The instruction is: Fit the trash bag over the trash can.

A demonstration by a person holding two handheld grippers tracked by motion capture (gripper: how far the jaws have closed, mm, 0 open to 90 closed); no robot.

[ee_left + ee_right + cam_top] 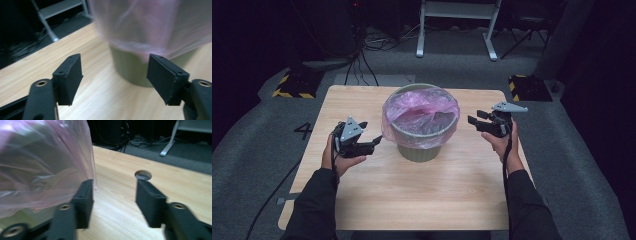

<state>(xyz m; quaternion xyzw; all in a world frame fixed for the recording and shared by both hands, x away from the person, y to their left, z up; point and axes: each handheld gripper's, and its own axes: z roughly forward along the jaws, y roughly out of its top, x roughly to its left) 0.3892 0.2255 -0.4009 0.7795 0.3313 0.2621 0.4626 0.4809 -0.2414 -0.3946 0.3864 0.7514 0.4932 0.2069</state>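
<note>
While spread wide with nothing between the pads, left claw (pixel 373 145) held just left of the bin (pixel 422 147), low over the counter (pixel 412 195), tips pointing at the hanging skirt of the pink bag (pixel 419 112). No contact with plastic or bin wall seen from above; close, but apart. In the left gripper view, same claw (pixel 115 75) framing bare wood and the olive bin (pixel 132 71) beyond, pink bag (pixel 150 22) draped above, blurred. Grey three-cornered plate on top, tilted; hand wrapped around the body, dark sleeve behind.

Right claw (pixel 477 123) also spread, empty, held just right of the bin at about rim height, tips pointing left at the bag. Small gap between tips and plastic in the high view. In the right gripper view, claw (pixel 113 195) over bare counter (pixel 175 182); left pad close against the edge of the pink bag (pixel 45 162), touching or not cannot be told. Round hole (pixel 143 174) in the wood just past the other pad.

Bin upright, near the far middle of the counter, between the two claws. Bag lining it, mouth open, edge folded over the rim and hanging partway down the outside all round, crinkled and loose.

Counter light wood, otherwise bare. Grey carpet (pixel 257 130) around it, a "4" (pixel 303 130) marked at left. White frame legs (pixel 457 30) and cables at the back, hazard-striped blocks (pixel 292 85) at both far corners.
</note>
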